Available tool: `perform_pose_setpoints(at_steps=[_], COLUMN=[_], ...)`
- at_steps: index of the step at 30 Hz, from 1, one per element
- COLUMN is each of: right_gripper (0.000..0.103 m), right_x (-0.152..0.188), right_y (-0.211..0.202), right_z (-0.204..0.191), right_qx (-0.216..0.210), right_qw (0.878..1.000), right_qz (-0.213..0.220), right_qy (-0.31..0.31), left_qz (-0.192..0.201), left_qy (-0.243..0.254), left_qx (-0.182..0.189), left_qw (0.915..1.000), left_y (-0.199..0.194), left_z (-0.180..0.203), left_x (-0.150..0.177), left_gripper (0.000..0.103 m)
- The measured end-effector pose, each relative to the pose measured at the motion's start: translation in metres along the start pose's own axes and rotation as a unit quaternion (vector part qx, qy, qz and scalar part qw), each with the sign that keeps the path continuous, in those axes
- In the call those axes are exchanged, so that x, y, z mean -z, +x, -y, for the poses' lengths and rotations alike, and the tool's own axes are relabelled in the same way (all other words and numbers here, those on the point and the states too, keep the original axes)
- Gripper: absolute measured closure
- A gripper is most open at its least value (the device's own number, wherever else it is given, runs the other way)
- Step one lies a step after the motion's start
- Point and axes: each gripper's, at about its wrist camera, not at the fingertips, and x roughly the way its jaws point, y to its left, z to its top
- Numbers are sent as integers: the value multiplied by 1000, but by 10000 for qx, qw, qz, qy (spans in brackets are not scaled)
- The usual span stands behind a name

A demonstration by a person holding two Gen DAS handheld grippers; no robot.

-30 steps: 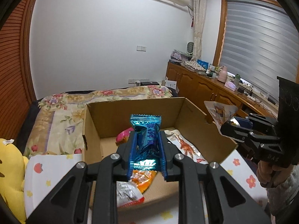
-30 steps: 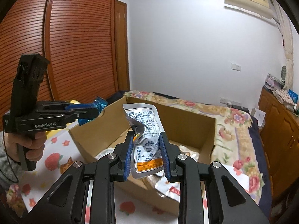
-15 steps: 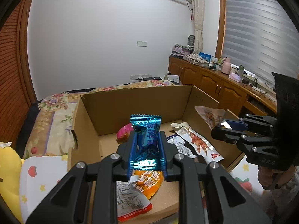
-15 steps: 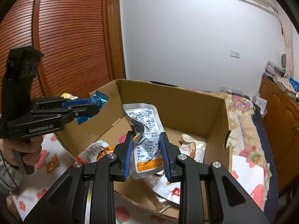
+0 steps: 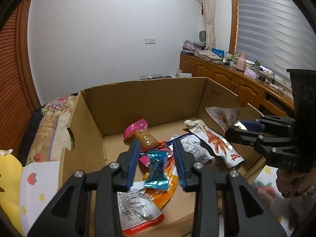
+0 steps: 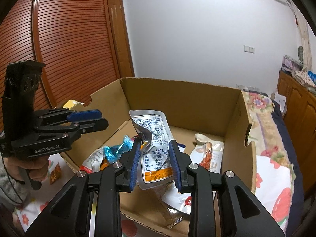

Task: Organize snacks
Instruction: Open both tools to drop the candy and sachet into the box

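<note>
Dropping snacks into the cardboard box (image 5: 92,122) is the step in hand: the left gripper (image 5: 157,163) has its jaws opening, and the blue candy (image 5: 157,169) sits loose between them, clear of both pads, over the packets on the box floor. The right gripper (image 6: 154,163) pinches a silver pouch (image 6: 154,140) above the box. Next, I judge, the right jaws must part to drop the pouch inside.

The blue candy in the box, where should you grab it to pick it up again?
Grab the blue candy at its narrow middle, coming from above. Its crinkled ends flare wide, and it lies loose on top of the other packets in the box, so nothing blocks the top.
</note>
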Motion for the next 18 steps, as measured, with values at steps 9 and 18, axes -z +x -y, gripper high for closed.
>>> perform_pose_setpoints(at_steps=[9,18], right_gripper=[48,48], right_x=[1,0], right_y=[0,-12], right_z=[-5,-6], right_qx=[-41,-4], right_qw=[9999,9996], right_qz=[51,294], right_qy=[-94,-58], left_qz=[59,150], left_qy=[-20,-52], left_qx=[-46,24], left_qw=[10000,9999], left_y=[0,-13], left_z=[-3,1], left_x=[2,3], left_gripper=[54,49])
